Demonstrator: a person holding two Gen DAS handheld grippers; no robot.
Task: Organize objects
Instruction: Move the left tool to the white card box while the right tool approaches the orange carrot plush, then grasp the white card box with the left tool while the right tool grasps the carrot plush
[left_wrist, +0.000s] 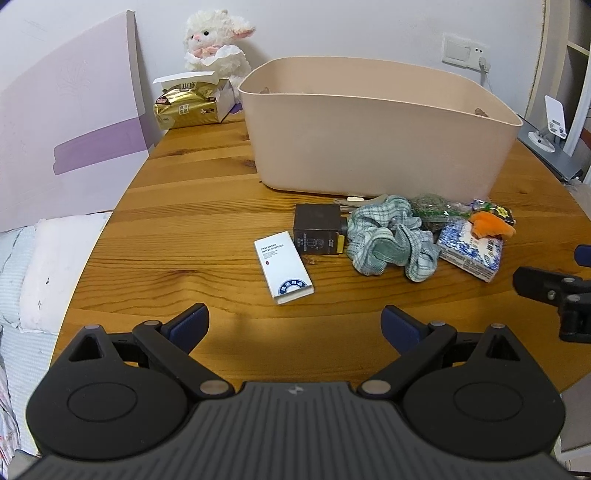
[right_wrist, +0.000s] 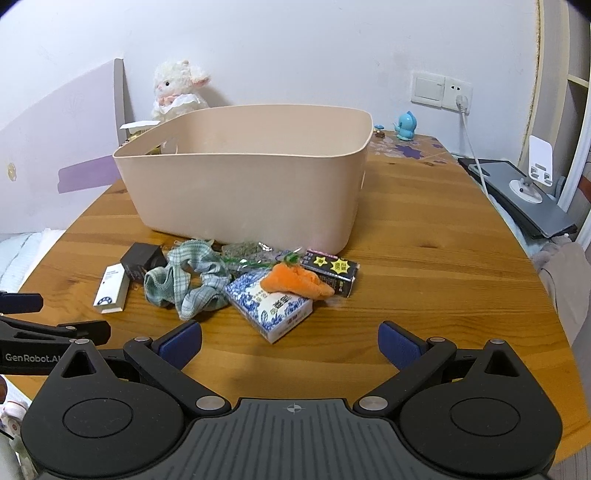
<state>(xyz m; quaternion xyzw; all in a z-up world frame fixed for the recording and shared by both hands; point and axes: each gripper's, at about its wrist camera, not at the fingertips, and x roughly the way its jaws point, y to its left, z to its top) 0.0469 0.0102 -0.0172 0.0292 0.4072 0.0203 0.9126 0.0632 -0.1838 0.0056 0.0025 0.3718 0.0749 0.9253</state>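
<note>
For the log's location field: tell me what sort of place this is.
Most likely a bedroom at home. A wooden table stands right beside a bed with pale bedding, a plush lamb sits against the wall, and household clutter lies before a beige bin.

Beige bin (right_wrist: 243, 192) floor hidden by its near wall. Dark box (right_wrist: 142, 260) partly behind checked cloth (right_wrist: 192, 280). Packet (left_wrist: 430, 208) print too small to read.
</note>
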